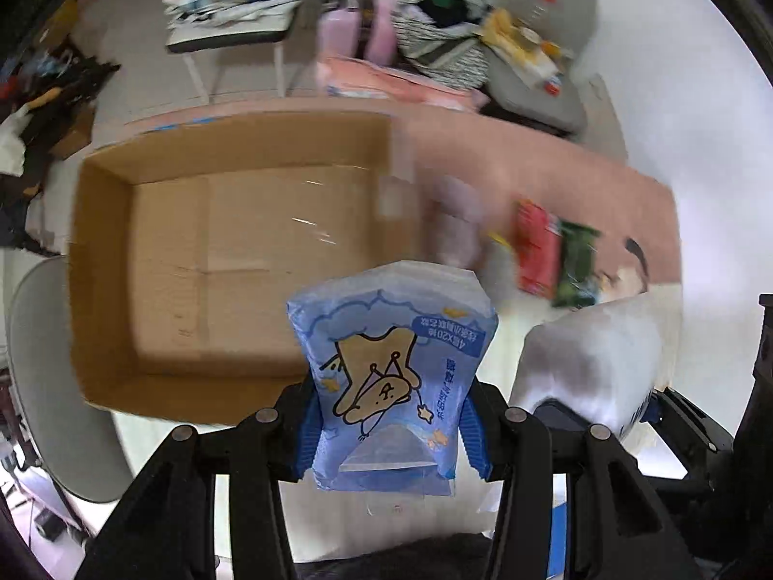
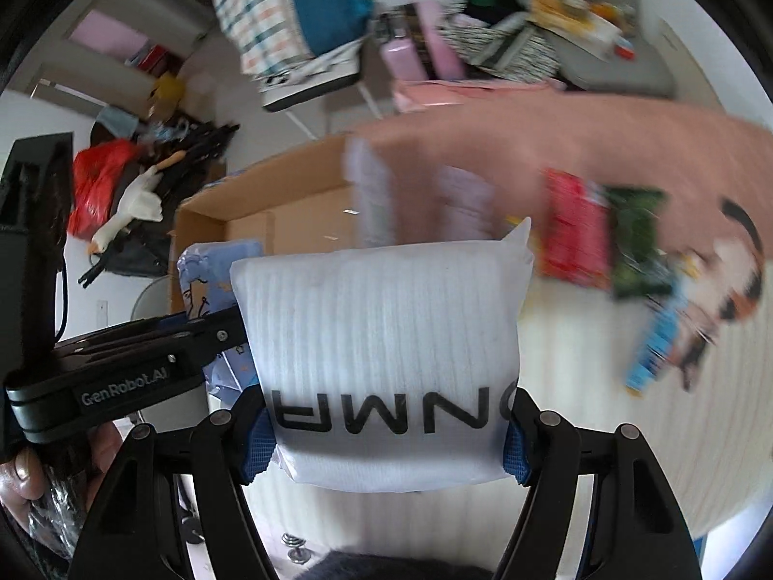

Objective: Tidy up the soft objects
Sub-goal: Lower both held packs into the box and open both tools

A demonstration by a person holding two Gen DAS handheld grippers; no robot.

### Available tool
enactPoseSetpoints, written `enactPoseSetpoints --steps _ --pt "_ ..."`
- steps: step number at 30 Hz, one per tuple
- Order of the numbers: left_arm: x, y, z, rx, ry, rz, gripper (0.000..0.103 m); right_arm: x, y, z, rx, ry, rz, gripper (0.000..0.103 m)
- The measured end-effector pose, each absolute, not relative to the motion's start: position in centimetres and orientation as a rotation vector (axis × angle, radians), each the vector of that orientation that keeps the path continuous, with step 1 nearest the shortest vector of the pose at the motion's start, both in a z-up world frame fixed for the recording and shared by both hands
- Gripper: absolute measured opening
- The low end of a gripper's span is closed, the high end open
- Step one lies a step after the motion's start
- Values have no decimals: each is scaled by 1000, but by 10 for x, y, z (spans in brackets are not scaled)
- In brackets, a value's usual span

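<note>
While both packs hang above the worktop (image 1: pixel 555 154), the left hand-held gripper (image 1: pixel 391 427) is clamped on a blue tissue pack (image 1: pixel 393 377) printed with a cartoon bear, its blue pads (image 1: pixel 309 427) pressing in on either side. Ahead of that hand-held gripper and slightly to its left lies an open cardboard box (image 1: pixel 232 261), its bottom bare. To its right, close alongside, the right hand-held gripper (image 2: pixel 389 435) squeezes a white pack (image 2: pixel 381 362) with ribbed contents and dark lettering, the blue pad (image 2: pixel 258 444) on each finger dented into the wrapper. From the right wrist view, the blue tissue pack peeks out just left of the white pack, behind the black body of the left hand-held gripper. Further ahead and to the right of both, a red packet (image 2: pixel 575 232) and a green packet (image 2: pixel 637 246) lie side by side on the worktop, blurred. Beyond the far edge stand a chair (image 1: pixel 232 24) piled with fabric and a striped basket (image 1: pixel 444 34).
</note>
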State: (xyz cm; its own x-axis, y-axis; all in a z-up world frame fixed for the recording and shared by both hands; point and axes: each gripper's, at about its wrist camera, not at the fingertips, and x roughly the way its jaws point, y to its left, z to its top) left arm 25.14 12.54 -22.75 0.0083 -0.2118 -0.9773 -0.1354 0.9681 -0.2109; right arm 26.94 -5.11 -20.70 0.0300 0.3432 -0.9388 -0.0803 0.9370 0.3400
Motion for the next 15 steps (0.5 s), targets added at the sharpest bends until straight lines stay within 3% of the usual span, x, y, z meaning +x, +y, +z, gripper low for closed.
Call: enactPoseSetpoints --steps 7,15 --pt "301 212 -293 -326 1665 -3 45 321 87 -259 112 1590 295 75" --pt "341 248 -364 -413 1814 -66 45 354 136 -329 33 1638 204 75"
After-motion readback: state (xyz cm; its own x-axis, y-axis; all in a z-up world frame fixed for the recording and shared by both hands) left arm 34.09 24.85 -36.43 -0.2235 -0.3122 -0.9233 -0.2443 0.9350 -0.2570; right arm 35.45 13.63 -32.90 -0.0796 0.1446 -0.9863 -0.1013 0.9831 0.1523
